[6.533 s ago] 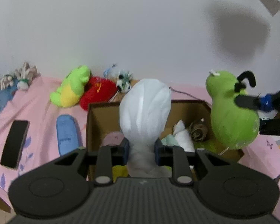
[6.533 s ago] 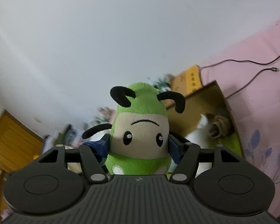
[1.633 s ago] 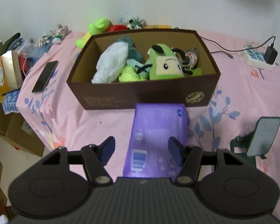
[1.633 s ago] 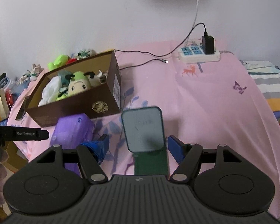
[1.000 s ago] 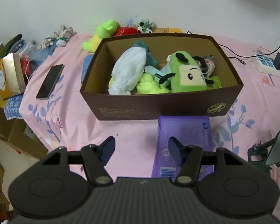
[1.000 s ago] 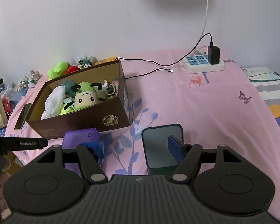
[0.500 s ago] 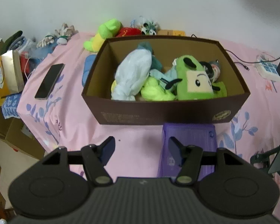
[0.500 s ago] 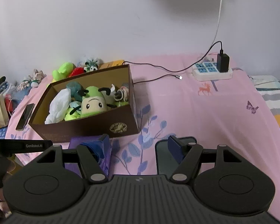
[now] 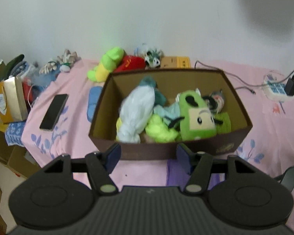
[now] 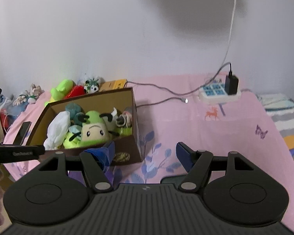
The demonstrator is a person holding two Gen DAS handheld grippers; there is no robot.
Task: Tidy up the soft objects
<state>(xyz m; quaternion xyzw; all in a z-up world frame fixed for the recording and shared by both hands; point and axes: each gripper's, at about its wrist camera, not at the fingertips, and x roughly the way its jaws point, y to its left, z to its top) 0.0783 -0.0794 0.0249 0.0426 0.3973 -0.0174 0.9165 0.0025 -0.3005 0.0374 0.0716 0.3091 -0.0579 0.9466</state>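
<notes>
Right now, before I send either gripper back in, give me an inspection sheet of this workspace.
Surface: pink floral bedsheet, partly bare.
Job's things: brown cardboard box holds a white plastic bag, a green square-faced plush and other soft items; a lime-green plush and a red plush lie behind it.
Clutter: black phone, purple packet, yellow paper bag.
Grippers: left gripper open, empty; right gripper open, empty.
Cables: white power strip with black charger; loose cable.
Surroundings: plain white wall.

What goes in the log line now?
left gripper: open, empty | right gripper: open, empty | green plush, white plush: in box
</notes>
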